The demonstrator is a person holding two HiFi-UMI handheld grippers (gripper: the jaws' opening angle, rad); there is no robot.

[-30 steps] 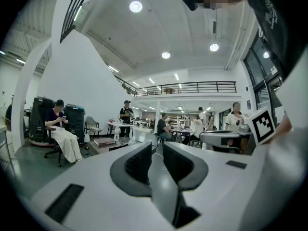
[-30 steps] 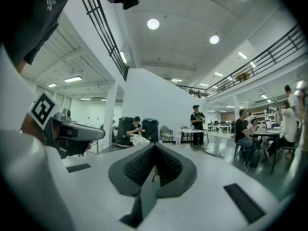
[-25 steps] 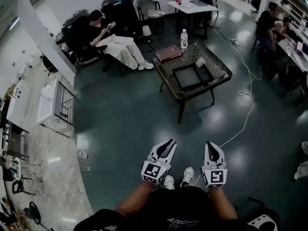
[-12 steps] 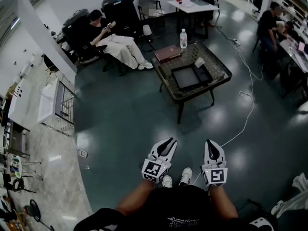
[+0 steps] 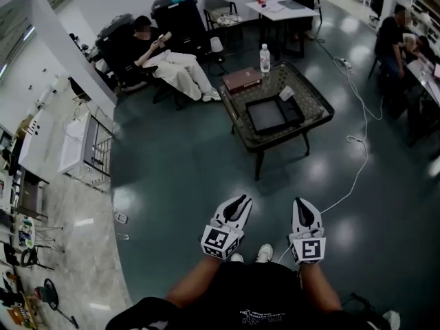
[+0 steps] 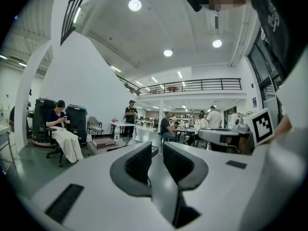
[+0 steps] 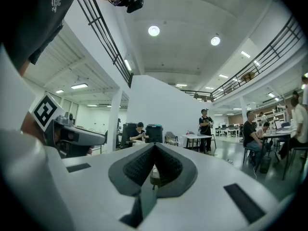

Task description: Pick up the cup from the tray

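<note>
A small white cup [image 5: 286, 93] stands at the far right edge of a black tray [image 5: 269, 115] on a low glass-topped table [image 5: 311, 121], far ahead of me across the dark floor. Both grippers hang close to my body, well short of the table. My left gripper [image 5: 240, 202] is shut with nothing between its pads [image 6: 138, 162]. My right gripper [image 5: 303, 205] is shut too, its pads [image 7: 166, 165] meeting at the tip and holding nothing. From the left gripper view the table [image 6: 107, 143] appears small and far off.
On the same table stand a clear bottle [image 5: 264, 57] and a brown box [image 5: 241, 79]. A person [image 5: 168, 62] sits in a chair beyond it. A white cable [image 5: 358, 146] trails over the floor at right. A white counter [image 5: 72, 146] runs along the left.
The head view has shifted a little, so the table sits slightly further right in the picture. Both grippers keep the same pose, shut and empty.
</note>
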